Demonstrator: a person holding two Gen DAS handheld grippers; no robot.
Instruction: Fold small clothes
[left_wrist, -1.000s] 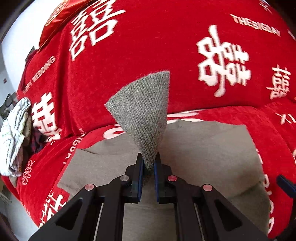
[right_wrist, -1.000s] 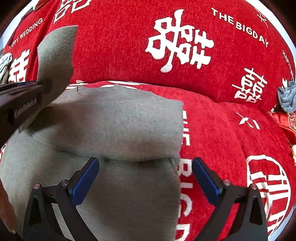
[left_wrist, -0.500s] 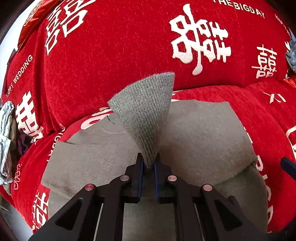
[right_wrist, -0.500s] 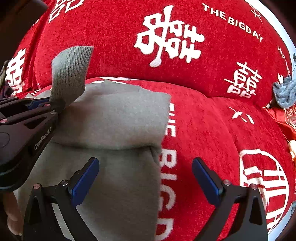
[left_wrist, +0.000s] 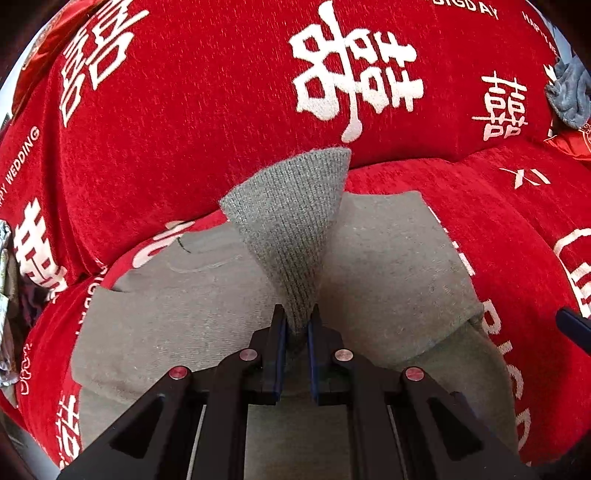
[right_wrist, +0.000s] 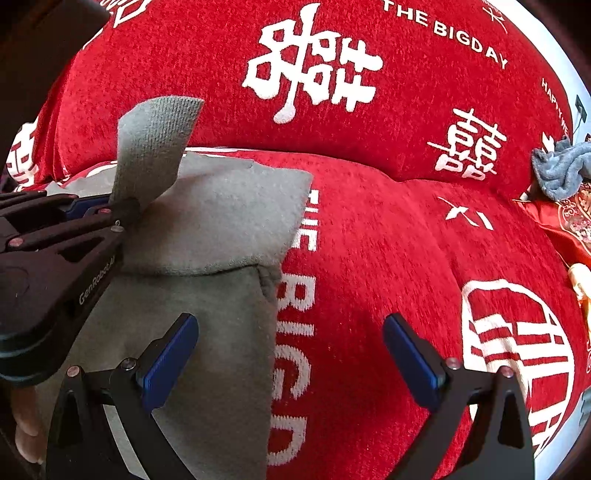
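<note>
A red sofa cover (right_wrist: 388, 229) with white Chinese characters and the words "THE BIG DAY" and "HAPPY WEDDING" drapes the seat and backrest. At the cover's far right a grey-blue cloth (right_wrist: 561, 166) lies bunched, with a red cushion (right_wrist: 569, 221) just below it. Beyond the cover's upper right edge shows a pale wall (right_wrist: 576, 92). Light is bright and even.

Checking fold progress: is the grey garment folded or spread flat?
Partly folded: the grey garment has one layer doubled over another, and the left gripper pinches its ribbed cuff upright.
</note>
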